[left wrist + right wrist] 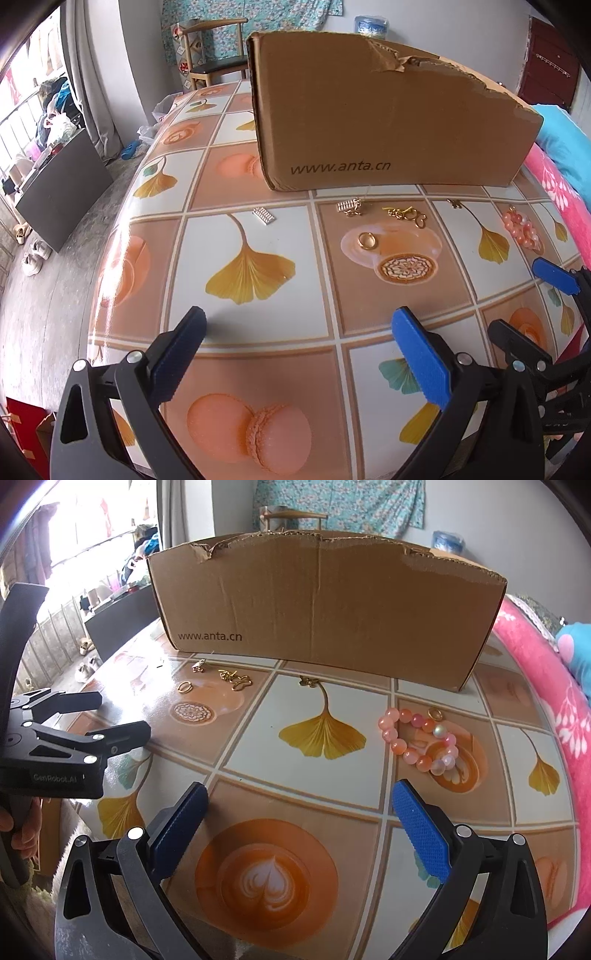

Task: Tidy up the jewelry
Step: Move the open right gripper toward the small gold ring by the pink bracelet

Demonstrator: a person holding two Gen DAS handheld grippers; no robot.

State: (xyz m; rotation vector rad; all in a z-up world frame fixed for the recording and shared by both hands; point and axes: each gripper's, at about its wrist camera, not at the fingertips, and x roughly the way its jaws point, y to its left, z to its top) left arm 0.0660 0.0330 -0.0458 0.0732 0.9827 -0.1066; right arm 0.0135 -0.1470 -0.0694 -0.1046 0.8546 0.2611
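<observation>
A torn cardboard box stands at the back of the table. In front of it lie small jewelry pieces: a silver clip, a gold charm, a gold chain clasp, a gold ring, a small gold pendant, a pink bead bracelet and a second gold ring. My left gripper is open and empty above the near table. My right gripper is open and empty, short of the bracelet.
The table wears a glossy tile-pattern cloth. A pink blanket lies along the right edge. The floor, shoes and a dark cabinet are off the left edge. A chair stands behind the table.
</observation>
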